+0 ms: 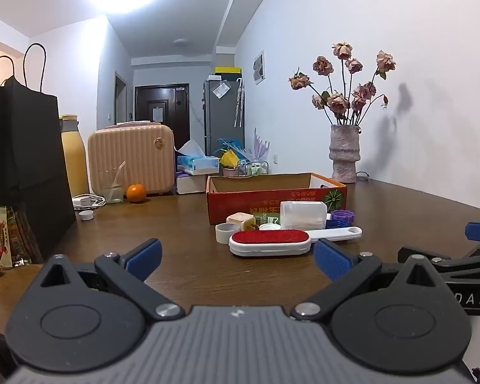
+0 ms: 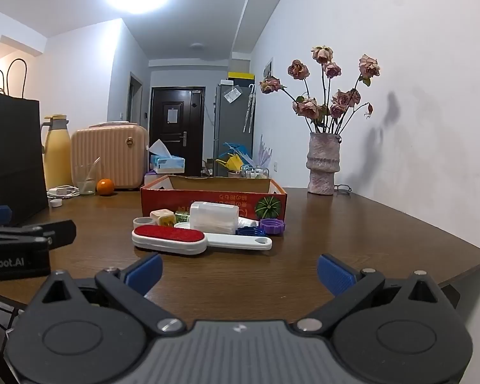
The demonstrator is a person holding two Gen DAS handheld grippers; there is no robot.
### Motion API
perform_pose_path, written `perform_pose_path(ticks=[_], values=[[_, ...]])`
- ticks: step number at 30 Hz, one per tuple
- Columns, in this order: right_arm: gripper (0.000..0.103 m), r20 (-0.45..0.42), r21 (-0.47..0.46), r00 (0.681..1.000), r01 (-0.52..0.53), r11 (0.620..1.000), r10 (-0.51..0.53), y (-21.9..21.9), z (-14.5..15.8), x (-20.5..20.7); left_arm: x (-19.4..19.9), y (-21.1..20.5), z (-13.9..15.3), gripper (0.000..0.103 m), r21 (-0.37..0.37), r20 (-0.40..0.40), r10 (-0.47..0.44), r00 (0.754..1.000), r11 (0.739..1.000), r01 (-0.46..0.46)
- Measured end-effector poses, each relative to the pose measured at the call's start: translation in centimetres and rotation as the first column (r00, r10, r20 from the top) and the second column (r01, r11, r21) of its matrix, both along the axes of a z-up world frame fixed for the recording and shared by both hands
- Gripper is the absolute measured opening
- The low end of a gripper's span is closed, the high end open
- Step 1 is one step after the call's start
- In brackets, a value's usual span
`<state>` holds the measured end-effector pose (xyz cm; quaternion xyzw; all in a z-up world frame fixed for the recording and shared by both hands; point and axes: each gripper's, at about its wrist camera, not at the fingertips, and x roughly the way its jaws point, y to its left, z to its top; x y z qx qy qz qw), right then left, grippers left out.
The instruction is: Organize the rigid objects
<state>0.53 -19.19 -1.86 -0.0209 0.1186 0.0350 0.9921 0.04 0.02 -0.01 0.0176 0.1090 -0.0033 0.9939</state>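
Observation:
A red cardboard box stands open-topped on the brown table. In front of it lie a white lint brush with a red pad, a clear plastic box, a tape roll, a cream plug adapter, and purple and blue caps. My left gripper is open and empty, just short of the brush. My right gripper is open and empty, nearer the table's front edge.
A black paper bag and snack packets stand at the left. A yellow flask, pink case, glass, orange, charger and tissue box line the back. A vase of dried roses stands by the right wall.

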Motion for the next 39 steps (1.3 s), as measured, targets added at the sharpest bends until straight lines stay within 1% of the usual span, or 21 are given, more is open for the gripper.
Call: perform_pose_path(ticks=[1,9,18,22,39], values=[[0.103,0.0,-0.001,1.0,0.0,1.0,0.0,0.0,-0.03,-0.02,-0.08,-0.07,-0.03,0.103,0.013,0.017,0.003,1.0,1.0,-0.003],[0.103,-0.005,-0.008,1.0,0.0,1.0,0.0,0.13,-0.05,-0.05,-0.3,-0.36,-0.04,0.103,0.012,0.018,0.006,1.0,1.0,-0.006],[0.103,-0.01,-0.006,1.0,0.002,1.0,-0.002,0.04,-0.18,0.12,0.37,-0.14,-0.33,0.103,0.004,-0.023,-0.01,1.0,1.0,0.01],[0.103,-0.011,-0.008,1.0,0.003,1.0,-0.003,0.03,-0.21,0.09,-0.35,-0.8,-0.72,0.103,0.007,-0.021,-0.01,1.0,1.0,0.01],[0.103,-0.013,-0.009,1.0,0.002,1.0,-0.002,0.1,-0.27,-0.11,0.14,-0.56,-0.68,0.103,0.003,-0.028,-0.014,1.0,1.0,0.014]])
